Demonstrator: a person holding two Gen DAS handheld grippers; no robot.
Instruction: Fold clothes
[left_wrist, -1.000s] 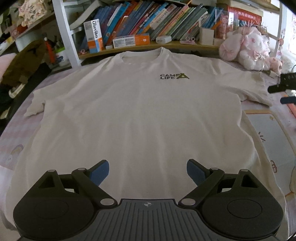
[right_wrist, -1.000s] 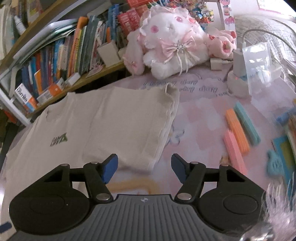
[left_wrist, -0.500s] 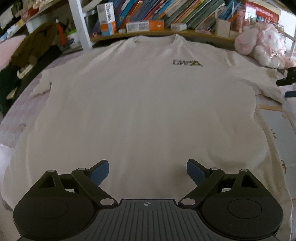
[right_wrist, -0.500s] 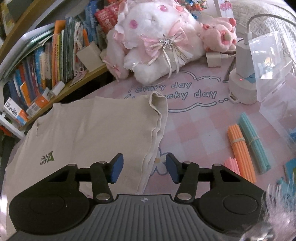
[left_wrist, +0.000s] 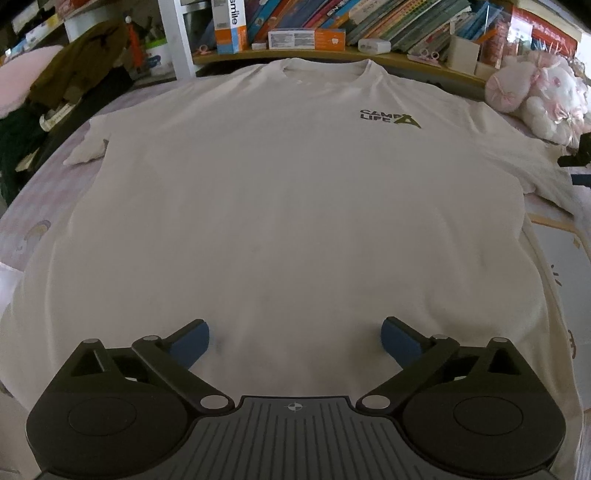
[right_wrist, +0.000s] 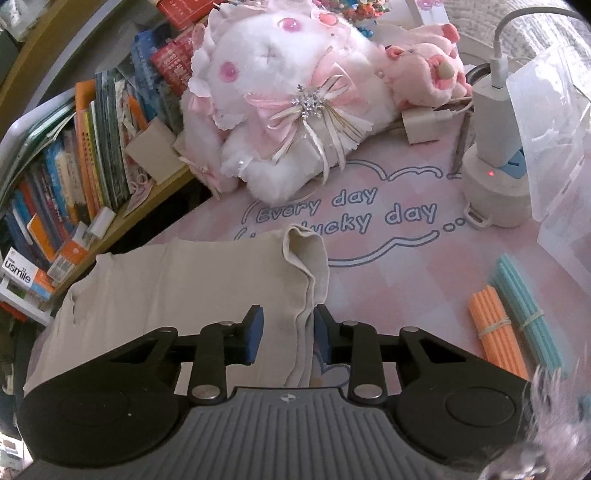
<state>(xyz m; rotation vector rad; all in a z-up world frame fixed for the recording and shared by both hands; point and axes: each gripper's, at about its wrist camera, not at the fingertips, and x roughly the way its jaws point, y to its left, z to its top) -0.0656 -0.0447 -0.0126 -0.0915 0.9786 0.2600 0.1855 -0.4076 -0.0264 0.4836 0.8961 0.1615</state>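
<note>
T-shirt (left_wrist: 280, 206) lies flat across the frame's middle. Your left gripper (left_wrist: 294, 341) gapes wide over its hem, holding nothing; your right gripper (right_wrist: 288, 332) half-closed, straddles the sleeve (right_wrist: 295, 280) edge.

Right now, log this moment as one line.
cream cotton T-shirt flat, unfolded | left tongs open above hem | right tongs open astride sleeve edge

I'm in a home bedroom or study. A crowded bookshelf (left_wrist: 369, 22) runs along the far edge of my pink desk mat (right_wrist: 424, 266), and a frilly plush rabbit (right_wrist: 280, 96) lies at its far right corner beside a plugged-in charger (right_wrist: 495, 122).
</note>
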